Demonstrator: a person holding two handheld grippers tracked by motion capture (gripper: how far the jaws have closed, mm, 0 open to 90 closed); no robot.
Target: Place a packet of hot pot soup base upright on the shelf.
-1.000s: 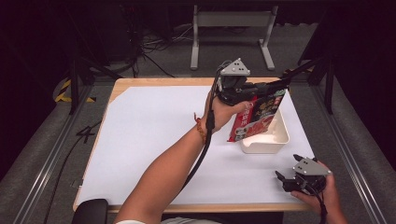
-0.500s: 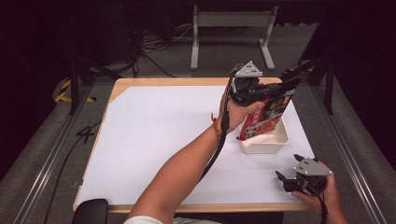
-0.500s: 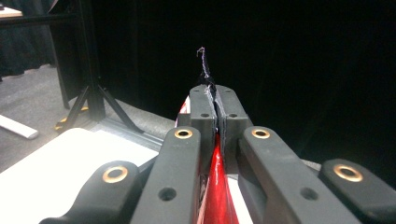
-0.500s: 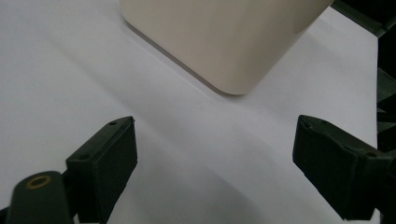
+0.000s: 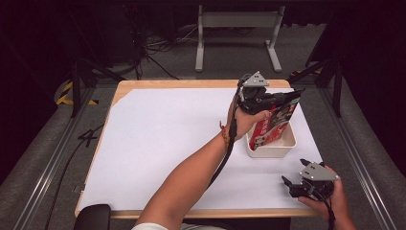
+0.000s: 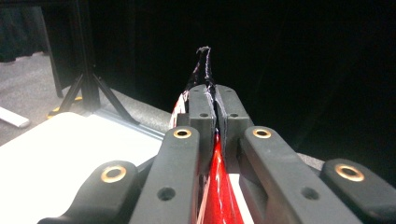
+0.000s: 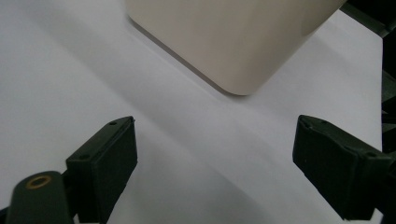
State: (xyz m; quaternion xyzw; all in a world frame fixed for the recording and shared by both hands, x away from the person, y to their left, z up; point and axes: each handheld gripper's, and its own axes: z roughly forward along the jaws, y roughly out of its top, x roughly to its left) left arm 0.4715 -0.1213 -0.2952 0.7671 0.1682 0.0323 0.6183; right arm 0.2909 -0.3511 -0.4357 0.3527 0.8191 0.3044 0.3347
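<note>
Right now the left gripper [image 5: 268, 103] is clamped tight on the top edge of a red snack pouch [image 5: 273, 125], its two pads [image 6: 201, 119] pinching the sealed seam between them. The pouch hangs below the claw, tilted, with its lower end down inside the cream tub [image 5: 287, 146], which stands on the white table cover [image 5: 167, 139] near its right edge. The right gripper [image 5: 293, 184] rests in front of the tub, near the table's front edge, its jaws spread wide with only white cover between them, apart from the tub [image 7: 233, 42].
</note>
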